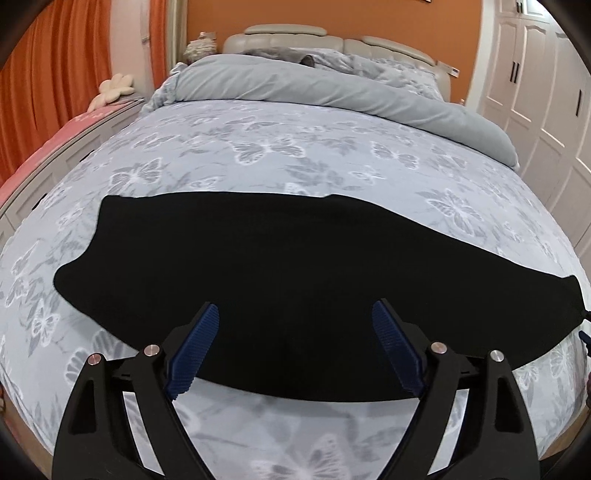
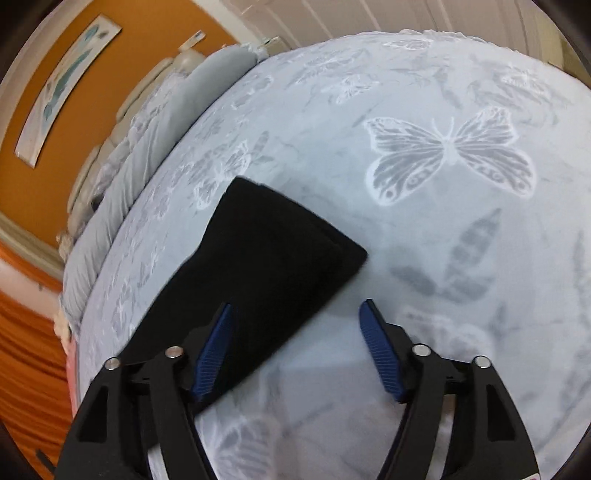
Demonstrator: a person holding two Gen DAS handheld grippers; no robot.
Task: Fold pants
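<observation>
Black pants (image 1: pixel 280 273) lying flat across the near part of the bed (image 1: pixel 295 147), already looking doubled lengthwise into one long strip, with one end off to the left and the other running to the right edge of the left wrist view. Left hand-held gripper (image 1: pixel 295 321) spread wide, hovering over the near middle of the strip, pinching nothing. Right hand-held gripper (image 2: pixel 295 317) also spread, sitting over the near edge of the squared-off end of the pants (image 2: pixel 258 266), nothing between the blue pads (image 2: pixel 214 350) yet. Biggest risk from here, probably: grabbing only the top layer at that end, so the layers slide apart and the fold goes crooked. Same deal if a pad digs down and catches the butterfly sheet (image 2: pixel 448 147) along with the cloth, dragging it up and bunching everything. Black on black also makes seams and edges hard to read, so misjudging the middle seems easy. Soft mattress underneath, so pressing down likely just sinks instead of pinning the fabric. Around it: rolled grey duvet (image 1: pixel 332 88) at the far end by the headboard (image 1: pixel 284 35), well apart from the pants. Orange curtains (image 1: pixel 55 74) far left, white wardrobe (image 1: pixel 535 74) on the right. Nothing standing between either gripper and the pants.
</observation>
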